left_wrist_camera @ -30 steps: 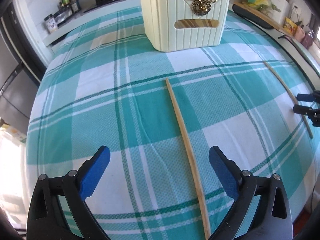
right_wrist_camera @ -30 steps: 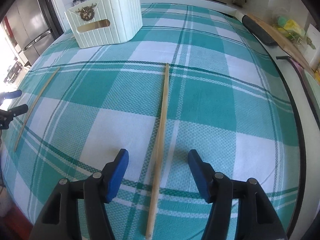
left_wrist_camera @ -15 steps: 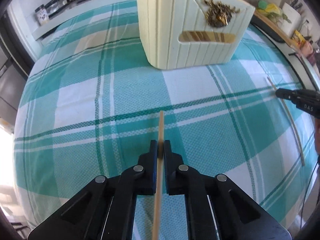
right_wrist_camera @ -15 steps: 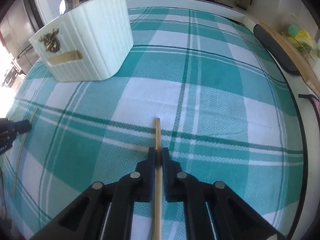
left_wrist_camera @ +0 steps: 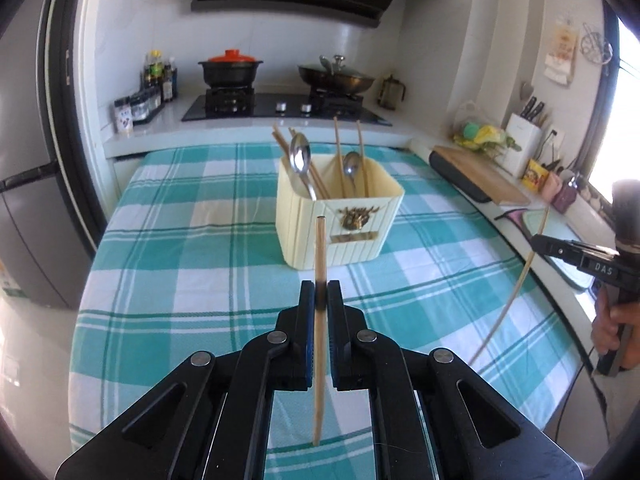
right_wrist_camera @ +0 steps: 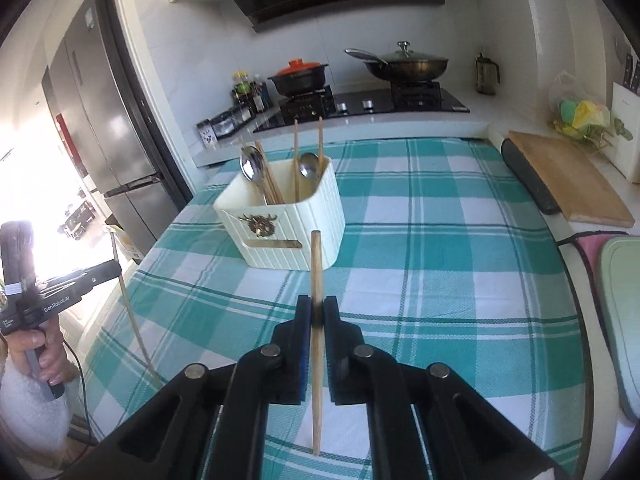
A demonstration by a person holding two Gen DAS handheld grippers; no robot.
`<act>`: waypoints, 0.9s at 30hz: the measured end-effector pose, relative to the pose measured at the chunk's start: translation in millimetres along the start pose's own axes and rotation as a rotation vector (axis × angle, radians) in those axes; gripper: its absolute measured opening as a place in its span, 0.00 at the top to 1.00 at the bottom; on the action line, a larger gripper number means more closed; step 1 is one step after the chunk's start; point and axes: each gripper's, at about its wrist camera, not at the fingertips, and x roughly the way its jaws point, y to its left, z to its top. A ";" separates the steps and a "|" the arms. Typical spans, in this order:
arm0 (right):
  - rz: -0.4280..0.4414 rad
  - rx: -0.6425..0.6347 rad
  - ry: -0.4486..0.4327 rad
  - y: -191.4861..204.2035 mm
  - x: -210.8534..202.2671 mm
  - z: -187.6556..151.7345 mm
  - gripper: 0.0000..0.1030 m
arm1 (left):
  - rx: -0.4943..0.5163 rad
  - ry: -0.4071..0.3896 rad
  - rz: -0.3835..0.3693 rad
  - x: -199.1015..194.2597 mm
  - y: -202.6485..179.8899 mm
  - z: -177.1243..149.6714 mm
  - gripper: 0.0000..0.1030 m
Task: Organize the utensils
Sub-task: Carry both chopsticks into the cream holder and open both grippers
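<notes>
My left gripper is shut on a wooden chopstick and holds it upright above the checked tablecloth, short of the cream utensil holder. My right gripper is shut on a second chopstick, also lifted, short of the same holder. The holder stands on the cloth and has spoons and several chopsticks in it. Each gripper shows in the other's view: the right one at the right edge, the left one at the left edge.
The table carries a teal and white checked cloth. Behind it is a counter with a stove, a black pot and a wok. A cutting board and a knife block stand to the right, a fridge to the left.
Both grippers have closed on the chopsticks that lay on the cloth and lifted them clear of the table, tilting up so the holder and kitchen come into view.
</notes>
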 end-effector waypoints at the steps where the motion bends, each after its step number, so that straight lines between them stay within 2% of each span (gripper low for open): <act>1: 0.001 -0.006 -0.019 3.9 -6.2 0.0 0.94 | -0.003 -0.015 -0.007 -3.4 -1.3 1.0 0.96; 8: -0.019 -0.046 -0.157 22.7 -34.7 4.7 0.94 | -0.034 -0.086 -0.036 -21.0 -7.3 6.8 0.96; 21: -0.046 -0.091 -0.158 24.8 -35.1 27.0 0.94 | -0.020 -0.088 -0.038 -28.7 -3.2 16.0 0.96; 27: -0.072 -0.115 -0.177 24.5 -32.5 49.2 0.94 | -0.038 -0.169 -0.037 -48.1 7.3 50.2 0.96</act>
